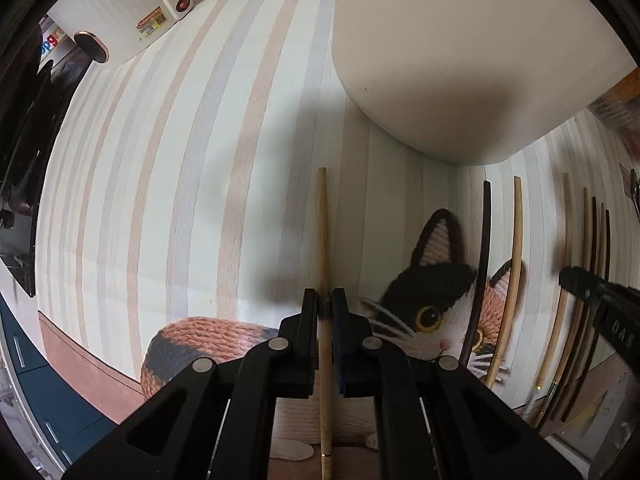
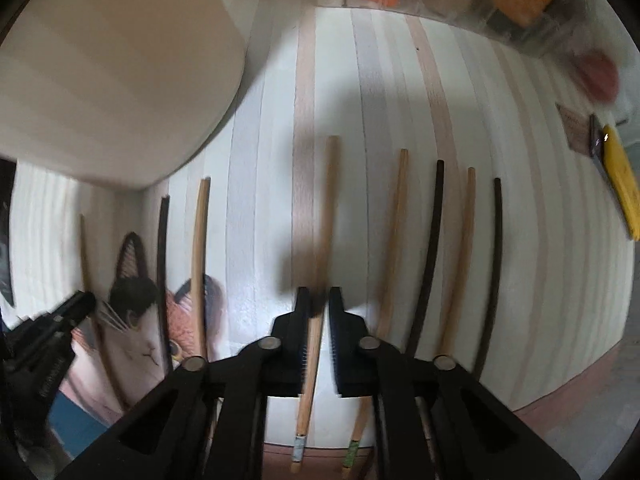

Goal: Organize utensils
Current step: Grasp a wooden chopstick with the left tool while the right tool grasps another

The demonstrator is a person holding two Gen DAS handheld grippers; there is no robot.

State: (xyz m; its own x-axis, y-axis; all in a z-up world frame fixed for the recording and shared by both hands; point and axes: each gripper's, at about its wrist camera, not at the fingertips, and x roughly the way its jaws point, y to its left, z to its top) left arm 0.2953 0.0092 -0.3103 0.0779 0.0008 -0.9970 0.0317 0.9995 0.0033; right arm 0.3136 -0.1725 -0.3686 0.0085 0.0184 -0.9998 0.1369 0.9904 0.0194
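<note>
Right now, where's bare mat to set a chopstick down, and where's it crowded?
Free: the striped mat left of the left gripper, up to the white appliance; a narrower strip right of the last dark chopstick, toward the yellow item. Crowded: the chopstick row around the right gripper, and under the cream container.

Lighting: soft, even, indoor. Shadows: dark blot on striped mat [image 1: 240, 160] at centre of both views. Distortion: fisheye bending, black corners. Blur: right wrist view smeared; left sharp.
</note>
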